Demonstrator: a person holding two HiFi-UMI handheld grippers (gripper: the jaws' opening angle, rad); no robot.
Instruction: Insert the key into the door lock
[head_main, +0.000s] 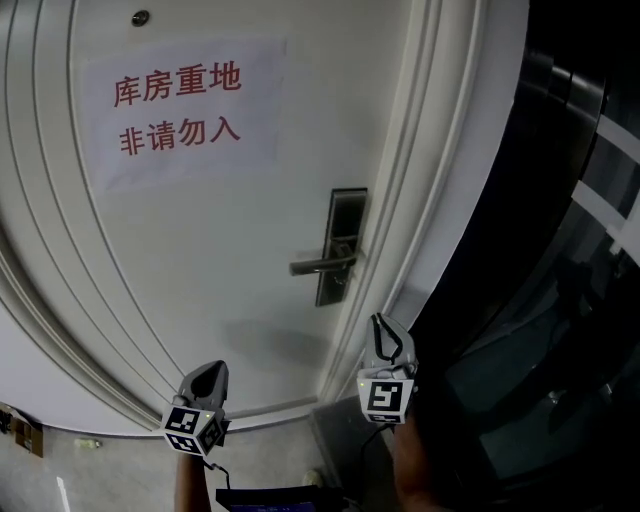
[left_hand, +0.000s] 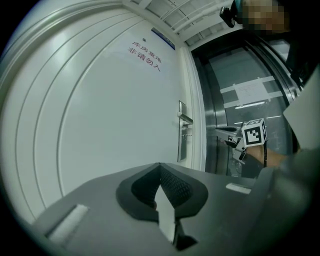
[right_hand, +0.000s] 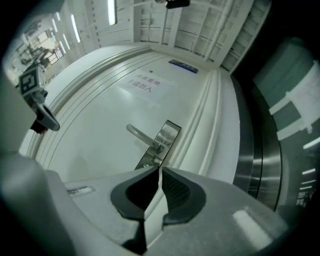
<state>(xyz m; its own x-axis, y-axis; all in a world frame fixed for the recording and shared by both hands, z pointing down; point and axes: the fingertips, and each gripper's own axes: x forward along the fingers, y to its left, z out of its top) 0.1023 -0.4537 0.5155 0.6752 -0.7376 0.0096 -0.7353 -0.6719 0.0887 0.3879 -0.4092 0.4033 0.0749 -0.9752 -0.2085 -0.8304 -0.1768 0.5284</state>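
The brushed-steel door lock plate (head_main: 346, 240) sits at the right edge of the white panelled door (head_main: 200, 260), with its steel lever handle (head_main: 322, 265) projecting to the left. The sheet of paper with red characters (head_main: 180, 110) is fixed higher up the door. No key is visible in any view. A thin blade pinched in a claw might be too small to show, so the key's position remains unconfirmed. The right claw (right_hand: 159, 170) has its pads together at the tips, with only a sliver of pale door showing behind them and nothing identifiable held. The left claw (left_hand: 160, 167) is likewise closed and appears empty. In the head view the lock plate stands above the right claw and slightly to its left, clearly apart from it. In the right gripper view the plate lies just beyond the closed tips, roughly in line with them. The left claw hangs lower and further left, well apart from the lock. By judgement, a key is light, stiff, thin metal and slippery on its flat faces. It is best gripped across the broad head so that the blade projects straight forward. The lock itself is rigid and fixed, so a misaligned blade would not be forgiven.
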